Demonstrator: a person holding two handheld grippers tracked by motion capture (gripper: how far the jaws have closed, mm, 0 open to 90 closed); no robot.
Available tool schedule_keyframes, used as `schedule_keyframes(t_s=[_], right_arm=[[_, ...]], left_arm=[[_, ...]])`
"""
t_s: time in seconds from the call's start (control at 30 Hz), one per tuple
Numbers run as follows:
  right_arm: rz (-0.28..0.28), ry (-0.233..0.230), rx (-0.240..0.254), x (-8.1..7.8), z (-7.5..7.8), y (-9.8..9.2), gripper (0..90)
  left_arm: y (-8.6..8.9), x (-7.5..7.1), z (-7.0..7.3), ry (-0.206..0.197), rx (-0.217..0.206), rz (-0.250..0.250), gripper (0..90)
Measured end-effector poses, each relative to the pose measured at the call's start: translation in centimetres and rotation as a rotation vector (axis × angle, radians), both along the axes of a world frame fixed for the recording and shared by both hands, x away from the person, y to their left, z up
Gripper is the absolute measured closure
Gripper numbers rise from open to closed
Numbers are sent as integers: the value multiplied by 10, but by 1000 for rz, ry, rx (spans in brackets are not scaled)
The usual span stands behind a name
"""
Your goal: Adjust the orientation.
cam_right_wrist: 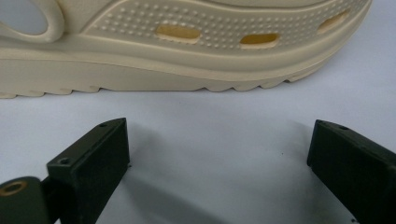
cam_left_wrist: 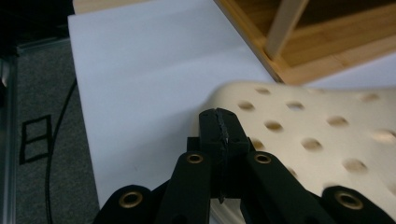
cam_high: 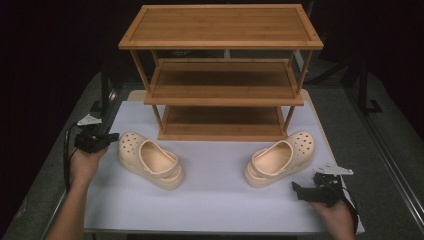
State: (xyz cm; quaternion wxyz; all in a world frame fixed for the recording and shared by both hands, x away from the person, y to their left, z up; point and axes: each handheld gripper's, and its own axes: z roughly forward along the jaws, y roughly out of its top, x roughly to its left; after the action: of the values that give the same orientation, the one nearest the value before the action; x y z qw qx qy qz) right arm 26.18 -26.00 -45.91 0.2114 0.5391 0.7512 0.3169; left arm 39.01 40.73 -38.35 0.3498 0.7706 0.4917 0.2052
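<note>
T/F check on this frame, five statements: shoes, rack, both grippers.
1. Both shoes, the left shoe and the right shoe, lie on the white mat. True.
2. A shoe sits on the rack's middle shelf. False: the shelves in sight hold nothing.
3. The left gripper's jaws are pressed together beside the left shoe's toe. True.
4. The right gripper is clamped on the right shoe's sole. False: its jaws stand wide apart, short of the shoe, with bare mat between them.
5. The shoes are black. False: both are cream, with holes in the uppers.
</note>
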Motion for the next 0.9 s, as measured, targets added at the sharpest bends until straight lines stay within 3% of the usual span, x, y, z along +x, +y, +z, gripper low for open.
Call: schedule_keyframes(t_s=[0.07,0.13,0.2,0.4,0.53,0.9], right_arm=[[0,0,0,0,0,0,50],[0,0,0,0,0,0,50],[1,0,0,0,0,0,50],[0,0,0,0,0,0,50],[1,0,0,0,0,0,50],[1,0,0,0,0,0,50]], left_arm=[[0,8,0,-2,22,8,900],[0,15,-1,-10,12,10,900],[-1,23,-2,7,49,11,900],[-2,37,-13,32,56,9,900],[-6,38,-21,56,74,-13,900],[-21,35,-22,37,58,-64,900]])
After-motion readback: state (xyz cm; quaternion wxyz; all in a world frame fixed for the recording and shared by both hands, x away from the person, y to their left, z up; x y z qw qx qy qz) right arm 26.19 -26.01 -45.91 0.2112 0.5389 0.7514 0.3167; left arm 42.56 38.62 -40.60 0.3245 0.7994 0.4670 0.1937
